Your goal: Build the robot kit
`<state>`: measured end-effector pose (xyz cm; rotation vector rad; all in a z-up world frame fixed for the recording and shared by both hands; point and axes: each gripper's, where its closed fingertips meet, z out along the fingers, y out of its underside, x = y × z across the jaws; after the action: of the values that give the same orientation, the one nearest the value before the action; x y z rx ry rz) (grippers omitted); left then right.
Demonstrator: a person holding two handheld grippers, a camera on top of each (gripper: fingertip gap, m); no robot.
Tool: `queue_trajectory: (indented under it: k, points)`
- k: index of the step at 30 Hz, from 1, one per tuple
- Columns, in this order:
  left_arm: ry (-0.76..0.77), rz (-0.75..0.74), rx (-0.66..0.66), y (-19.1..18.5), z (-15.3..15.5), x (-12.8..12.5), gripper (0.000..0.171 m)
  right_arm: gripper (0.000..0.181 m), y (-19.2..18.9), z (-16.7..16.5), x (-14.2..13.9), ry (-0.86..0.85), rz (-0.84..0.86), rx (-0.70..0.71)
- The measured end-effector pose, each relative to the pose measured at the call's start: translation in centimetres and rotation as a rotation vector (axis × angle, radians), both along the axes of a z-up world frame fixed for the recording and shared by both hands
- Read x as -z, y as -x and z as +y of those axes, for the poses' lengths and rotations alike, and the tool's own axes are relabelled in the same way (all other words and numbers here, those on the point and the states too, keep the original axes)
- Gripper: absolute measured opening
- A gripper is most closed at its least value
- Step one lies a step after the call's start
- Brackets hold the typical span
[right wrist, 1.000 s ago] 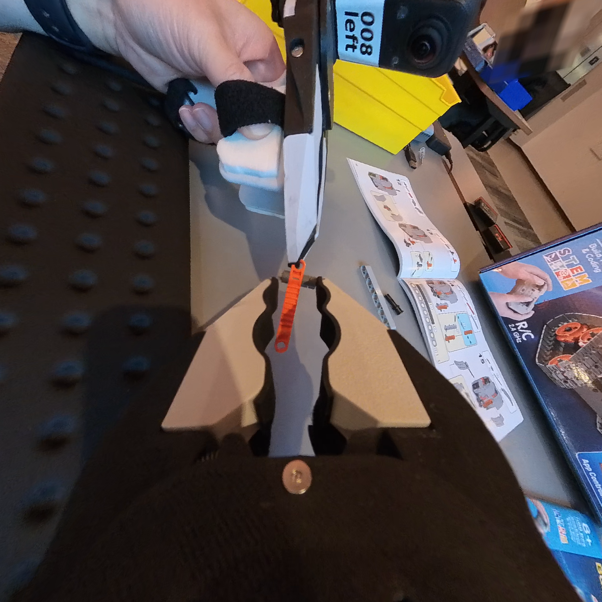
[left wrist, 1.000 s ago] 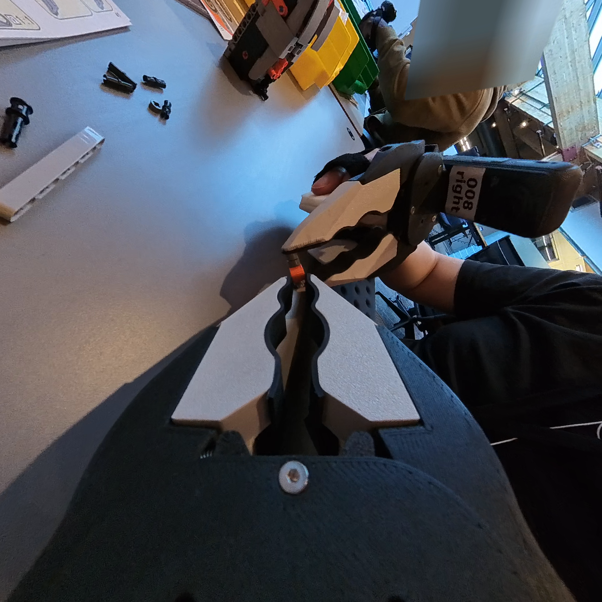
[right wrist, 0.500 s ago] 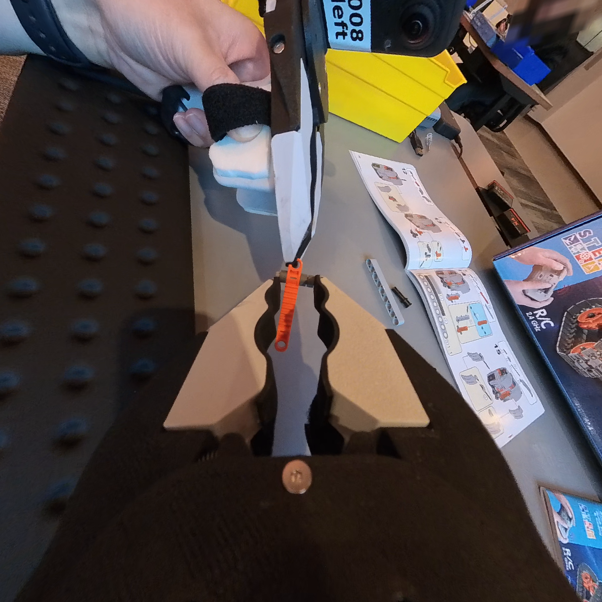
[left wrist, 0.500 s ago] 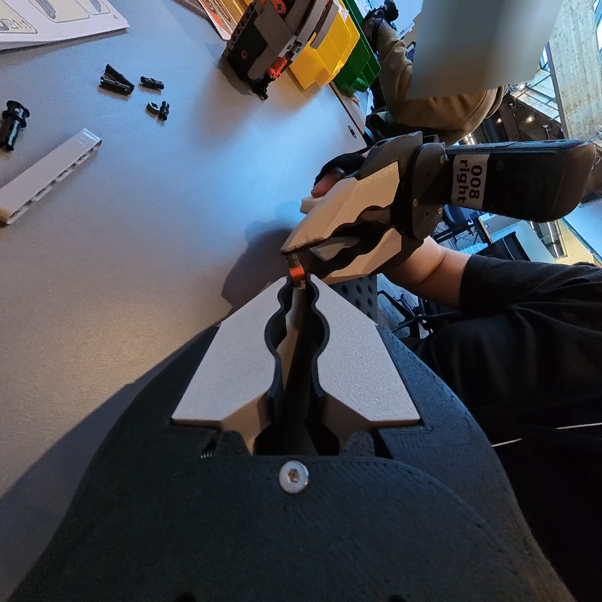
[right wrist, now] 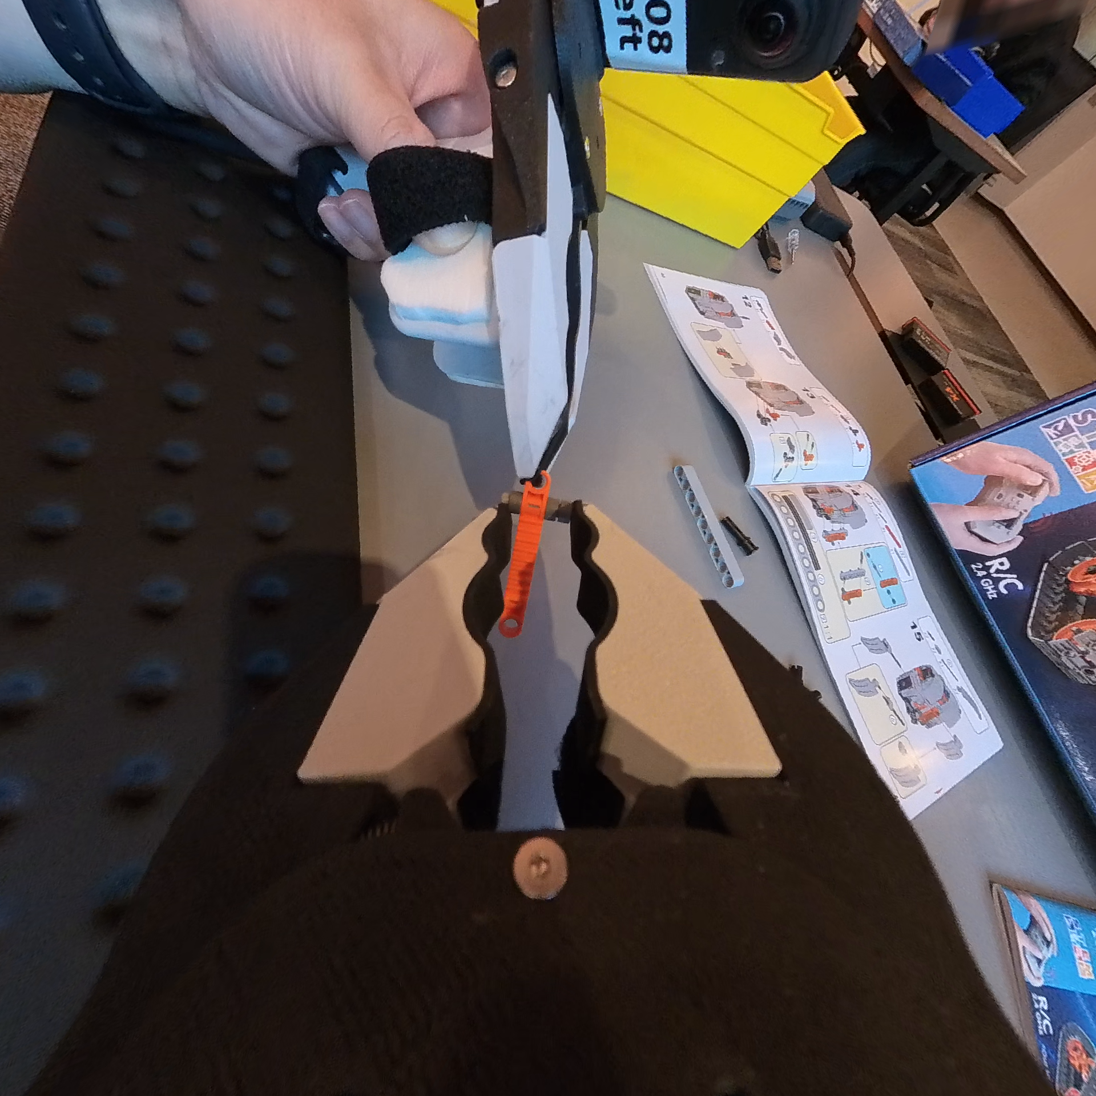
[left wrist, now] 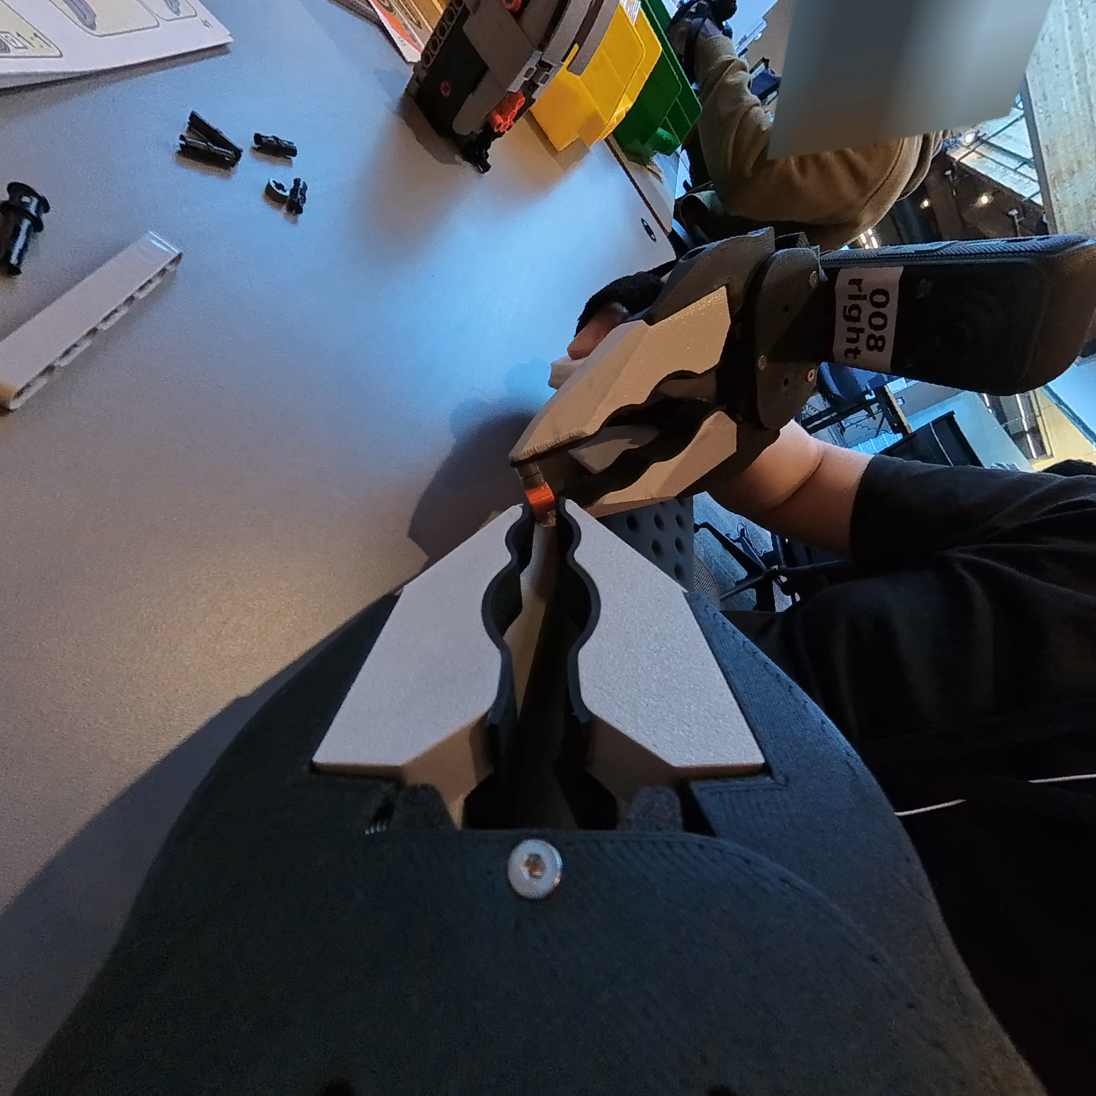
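A thin orange beam point(right wrist: 522, 557) hangs on edge above the grey table point(right wrist: 628, 427). My left gripper point(right wrist: 534, 468) comes down from above and is shut on the beam's top end. In the left wrist view, my left gripper point(left wrist: 542, 510) shows only an orange stub point(left wrist: 539, 495) at its tips. My right gripper point(right wrist: 537, 511) is shut on a short grey pin point(right wrist: 551, 505). The pin lies crosswise between its tips and passes through the beam's upper hole. In the left wrist view, my right gripper point(left wrist: 542, 481) reaches in from the right.
A long grey beam point(right wrist: 706, 528) and a black pin point(right wrist: 738, 534) lie beside an open instruction booklet point(right wrist: 818, 504). A blue box point(right wrist: 1020, 534) is on the right. A yellow bin point(right wrist: 700, 154) and a part-built model point(left wrist: 498, 65) stand behind. A dark studded mat point(right wrist: 148, 415) is on the left. Another person point(left wrist: 800, 148) sits at the far end. My left and right fingertips are right by each other. My right tips are roughly 25 centimetres from the part-built model point(left wrist: 498, 65).
Both grips hold as before. The two grippers have drifted slightly together, and the right gripper's handle has levelled a little in the left wrist view.
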<state>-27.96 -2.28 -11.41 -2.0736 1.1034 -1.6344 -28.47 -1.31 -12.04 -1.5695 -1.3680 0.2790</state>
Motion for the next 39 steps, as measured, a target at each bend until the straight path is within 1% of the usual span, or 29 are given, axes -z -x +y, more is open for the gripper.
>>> queue_trajectory:
  k: [2,5,6,7,8,9,10,11,12,15,16,18,20,21,22,25,26,27,29,31,33,36,38,39]
  points:
    - [0.008,0.006,-0.003,0.0,0.1,0.1,0.004,0.018,0.1,0.1,0.1,0.021,0.013,0.001]
    - [0.026,-0.008,-0.003,0.1,0.3,-0.2,0.004,0.019,0.2,0.2,0.2,0.129,0.082,-0.004]
    - [0.001,-0.031,0.001,0.2,0.3,-0.7,0.004,0.019,0.2,0.2,-0.3,0.15,0.12,-0.008]
    - [-0.053,-0.043,0.001,0.4,0.4,-1.0,0.004,0.019,0.3,0.1,-0.6,0.183,0.156,-0.012]
    - [-0.141,-0.038,-0.004,0.6,0.7,-1.3,0.01,0.019,0.2,0.0,-0.5,0.231,0.176,-0.015]
    - [-0.254,-0.021,-0.01,0.9,1.1,-1.4,0.02,0.019,0.1,-0.1,-0.2,0.286,0.186,-0.022]
    - [-0.372,0.0,-0.007,1.1,1.3,-1.5,0.025,0.019,0.1,-0.3,0.2,0.343,0.192,-0.026]
    - [-0.473,0.019,0.012,1.3,1.2,-1.5,0.024,0.019,0.1,-0.5,0.5,0.392,0.201,-0.037]
    - [-0.55,0.034,0.049,1.4,0.8,-1.6,0.02,0.019,0.3,-0.9,0.5,0.438,0.218,-0.056]
    - [-0.709,0.043,0.175,1.6,-0.7,-2.2,0.017,0.019,0.7,-1.3,0.1,0.524,0.273,-0.096]
    - [-0.776,0.069,0.201,1.7,-0.9,-2.2,0.016,0.019,0.7,-1.6,0.0,0.565,0.289,-0.107]
    - [-0.952,0.15,0.209,1.9,-0.4,-2.1,0.017,0.019,0.8,-2.0,-0.3,0.664,0.341,-0.131]
    - [-1.146,0.214,0.204,1.8,0.1,-2.2,0.022,0.019,0.9,-2.4,-0.9,0.761,0.398,-0.169]
    - [-1.219,0.226,0.227,1.7,-0.2,-2.3,0.02,0.019,0.9,-2.6,-1.2,0.81,0.42,-0.19]
    - [-1.252,0.228,0.259,1.6,-0.8,-2.2,0.02,0.019,0.8,-2.8,-1.4,0.879,0.435,-0.22]
    - [-1.23,0.233,0.367,1.1,-2.4,-1.5,0.027,0.018,0.7,-3.3,-1.8,1.111,0.472,-0.293]
    - [-1.22,0.233,0.395,1.0,-2.7,-1.3,0.027,0.018,0.7,-3.7,-2.2,1.184,0.481,-0.337]
    - [-1.213,0.23,0.407,0.9,-2.8,-1.2,0.026,0.018,0.7,-3.7,-2.5,1.233,0.488,-0.364]
    - [-1.184,0.193,0.389,0.4,-2.8,-1.7,0.026,0.018,0.7,-4.0,-2.9,1.304,0.479,-0.424]
    - [-1.133,0.115,0.371,0.0,-3.2,-2.6,0.02,0.018,0.9,-4.2,-2.9,1.333,0.444,-0.456]
    - [-1.092,0.069,0.385,0.0,-3.6,-2.8,0.006,0.018,0.9,-4.5,-3.4,1.385,0.432,-0.515]
    - [-1.062,0.093,0.393,0.2,-3.3,-2.0,0.005,0.018,1.1,-4.2,-2.9,1.448,0.416,-0.539]
    - [-1.032,0.142,0.389,0.5,-2.8,-1.2,0.004,0.018,1.2,-3.6,-2.1,1.48,0.412,-0.506]
    - [-1.005,0.158,0.376,0.5,-2.4,-0.8,0.004,0.027,1.2,-3.2,-1.7,1.464,0.414,-0.485]
